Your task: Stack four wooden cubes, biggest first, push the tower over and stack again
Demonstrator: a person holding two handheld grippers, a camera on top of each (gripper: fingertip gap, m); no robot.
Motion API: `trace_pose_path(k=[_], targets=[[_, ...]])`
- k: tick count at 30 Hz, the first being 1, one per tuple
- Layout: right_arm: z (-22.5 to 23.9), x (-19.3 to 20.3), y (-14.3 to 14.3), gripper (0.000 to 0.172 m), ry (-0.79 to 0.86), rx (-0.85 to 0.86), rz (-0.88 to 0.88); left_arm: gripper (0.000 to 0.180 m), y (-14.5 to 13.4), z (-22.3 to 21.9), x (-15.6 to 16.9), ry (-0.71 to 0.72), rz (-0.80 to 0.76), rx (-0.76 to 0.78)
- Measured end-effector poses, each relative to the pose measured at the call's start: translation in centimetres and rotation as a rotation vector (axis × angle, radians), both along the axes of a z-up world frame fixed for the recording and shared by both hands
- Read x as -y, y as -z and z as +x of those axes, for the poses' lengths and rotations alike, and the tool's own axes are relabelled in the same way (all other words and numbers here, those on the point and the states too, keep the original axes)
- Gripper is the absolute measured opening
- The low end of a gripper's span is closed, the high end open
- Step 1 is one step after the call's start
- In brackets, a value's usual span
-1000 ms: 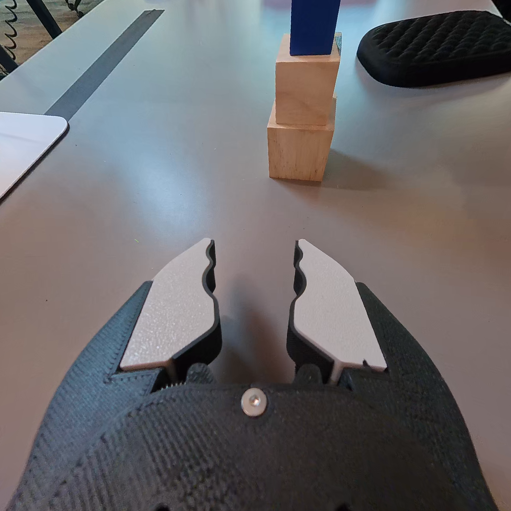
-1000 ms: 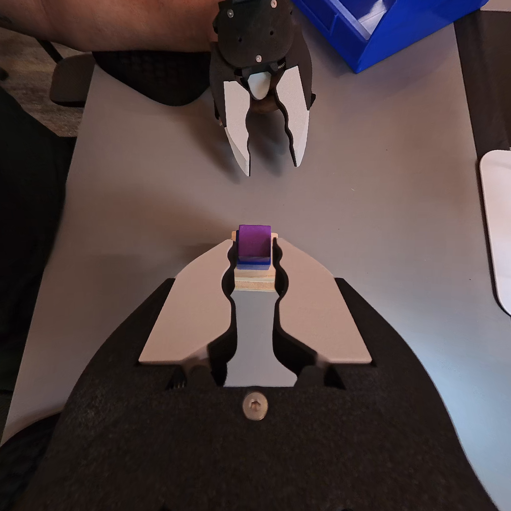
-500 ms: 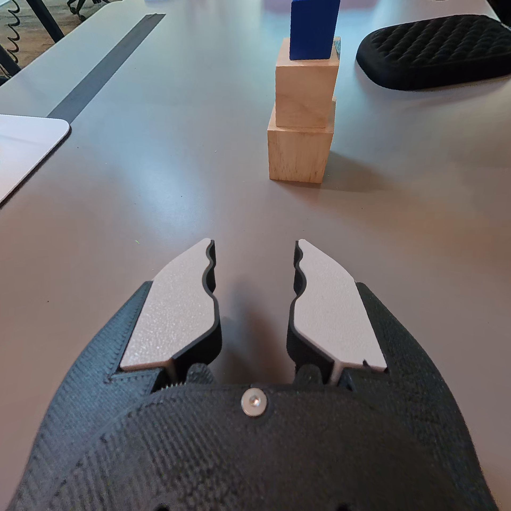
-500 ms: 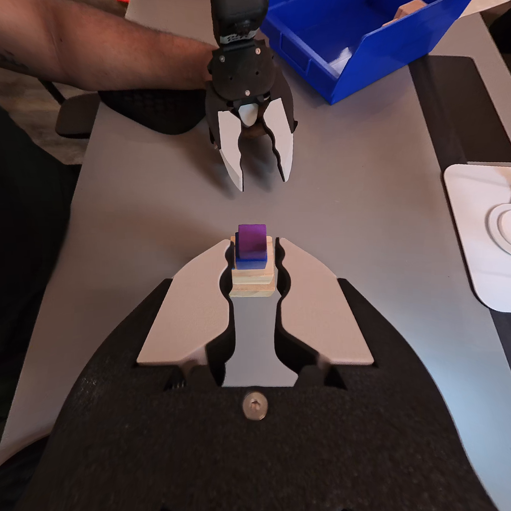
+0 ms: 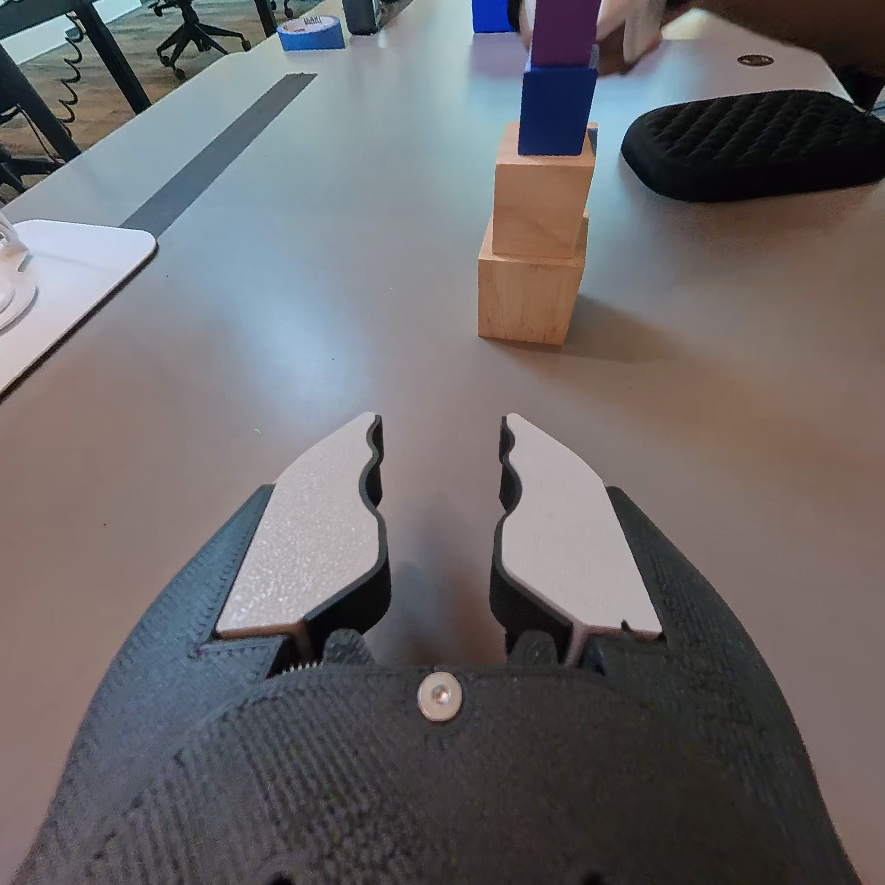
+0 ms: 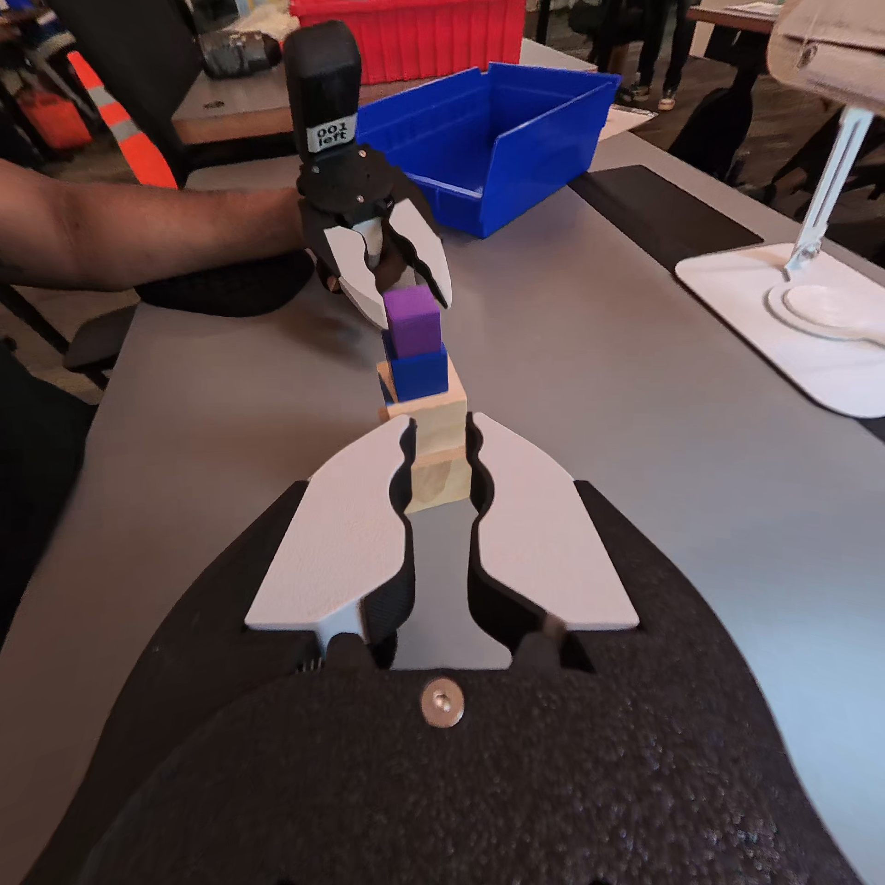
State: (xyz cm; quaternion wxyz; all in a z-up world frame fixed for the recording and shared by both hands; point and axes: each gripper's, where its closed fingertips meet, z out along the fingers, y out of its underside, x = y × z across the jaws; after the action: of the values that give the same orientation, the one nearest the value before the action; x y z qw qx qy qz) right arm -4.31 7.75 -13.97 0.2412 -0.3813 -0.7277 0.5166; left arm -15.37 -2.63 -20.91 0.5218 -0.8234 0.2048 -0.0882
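At centre frame four cubes (image 5: 541,225) stand stacked on the tabletop (image 5: 287,287), both hand-held grippers, left (image 5: 440,421) and right (image 6: 440,419), parted and holding nothing.

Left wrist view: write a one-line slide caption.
Open hand-held gripper faces a four-cube tower: two plain wooden cubes, blue cube, purple cube on top.

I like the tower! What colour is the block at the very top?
Purple top block, clearest in the right wrist view.
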Motion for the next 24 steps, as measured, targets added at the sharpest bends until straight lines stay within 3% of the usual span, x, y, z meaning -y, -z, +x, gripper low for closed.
trace_pose_path(k=[8,17,24], targets=[[-0.1,-1.7,4.2,0.002,0.131,0.006,-0.048,0.044,-0.7,0.1,-0.4,-0.014,0.043,0.05],[0.3,-0.4,4.9,0.0,0.08,-0.003,-0.048,0.044,-1.2,1.5,-0.5,0.033,0.053,0.061],[1.9,2.0,4.4,0.0,-0.061,-0.011,-0.077,0.044,-1.0,1.0,-0.5,0.01,0.044,0.051]])
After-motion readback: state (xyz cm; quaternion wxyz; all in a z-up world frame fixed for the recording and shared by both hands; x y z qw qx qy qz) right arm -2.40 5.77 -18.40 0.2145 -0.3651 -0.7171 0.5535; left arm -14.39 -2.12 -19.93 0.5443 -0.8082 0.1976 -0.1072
